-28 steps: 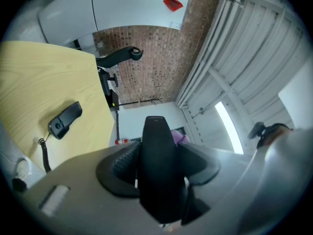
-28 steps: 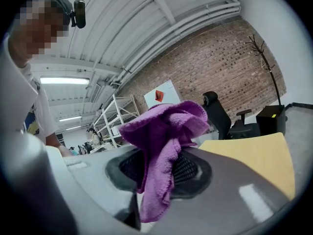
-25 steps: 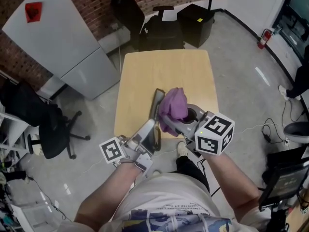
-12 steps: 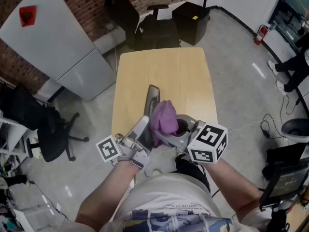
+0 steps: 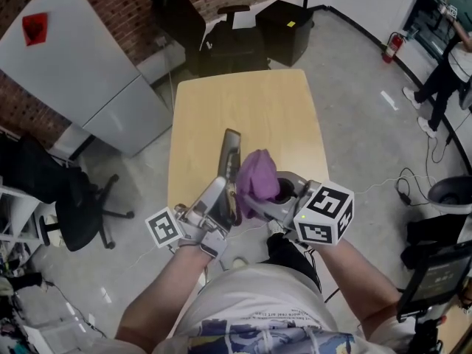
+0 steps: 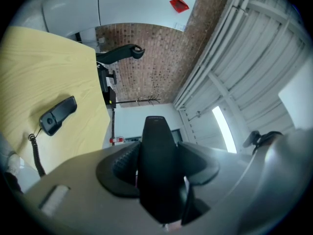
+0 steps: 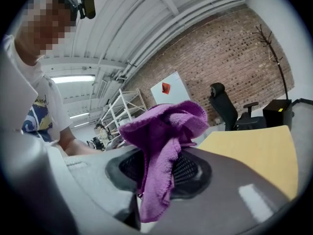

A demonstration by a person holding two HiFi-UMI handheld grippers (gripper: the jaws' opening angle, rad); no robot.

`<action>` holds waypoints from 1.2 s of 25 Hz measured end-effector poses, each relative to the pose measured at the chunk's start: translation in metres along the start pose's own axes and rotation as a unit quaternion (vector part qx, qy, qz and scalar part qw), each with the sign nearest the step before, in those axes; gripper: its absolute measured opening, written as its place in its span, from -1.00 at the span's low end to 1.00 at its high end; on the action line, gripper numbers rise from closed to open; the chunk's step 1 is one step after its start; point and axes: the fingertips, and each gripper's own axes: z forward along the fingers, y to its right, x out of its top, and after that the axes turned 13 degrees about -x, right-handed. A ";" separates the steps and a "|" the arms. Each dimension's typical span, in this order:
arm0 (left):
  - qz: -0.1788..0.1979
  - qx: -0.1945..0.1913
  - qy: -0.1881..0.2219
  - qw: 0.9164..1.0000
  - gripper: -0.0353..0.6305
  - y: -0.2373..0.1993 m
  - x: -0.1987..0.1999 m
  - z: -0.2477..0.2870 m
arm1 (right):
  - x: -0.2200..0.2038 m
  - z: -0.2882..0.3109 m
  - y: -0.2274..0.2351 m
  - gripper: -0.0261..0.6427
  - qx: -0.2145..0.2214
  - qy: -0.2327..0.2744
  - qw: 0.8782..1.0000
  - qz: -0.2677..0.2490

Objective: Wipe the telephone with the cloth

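My left gripper (image 5: 223, 200) is shut on a long black telephone piece (image 5: 231, 157), which sticks up and away over the pale wooden table (image 5: 251, 102). The left gripper view shows that piece (image 6: 157, 170) clamped between the jaws of the left gripper (image 6: 159, 182). A second black telephone piece (image 6: 57, 115) with a curly cord lies on the table there. My right gripper (image 5: 270, 196) is shut on a purple cloth (image 5: 258, 177), which rests against the held piece's right side. The cloth (image 7: 164, 141) hangs bunched from the right gripper (image 7: 156, 180).
A grey cabinet (image 5: 81, 72) stands to the table's left, with a black office chair (image 5: 77, 198) near it. Beyond the table's far edge are another chair (image 5: 228, 39) and a black box (image 5: 284, 21). A person (image 5: 451, 68) walks at far right.
The purple cloth has slid down along the telephone piece, toward me. The left gripper has held the piece about still.
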 end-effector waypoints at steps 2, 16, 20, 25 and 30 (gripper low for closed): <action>-0.001 -0.001 -0.001 1.000 -0.13 -0.001 -0.001 0.001 | 0.012 0.002 0.018 -0.58 -0.021 0.013 1.000 0.001; 0.003 -0.013 0.015 1.000 -0.13 0.011 0.011 0.005 | 0.023 0.025 0.007 -0.58 0.000 0.007 1.000 -0.002; 0.001 -0.012 0.019 1.000 -0.13 0.010 0.017 0.005 | 0.012 0.027 -0.010 -0.58 0.023 -0.008 1.000 -0.012; 0.000 -0.015 0.020 1.000 -0.13 0.009 0.021 0.007 | -0.005 0.022 -0.021 -0.58 0.040 -0.031 0.999 -0.018; -0.001 -0.017 0.021 1.000 -0.13 0.005 0.026 0.009 | -0.015 0.016 -0.019 -0.58 0.050 -0.051 0.997 -0.027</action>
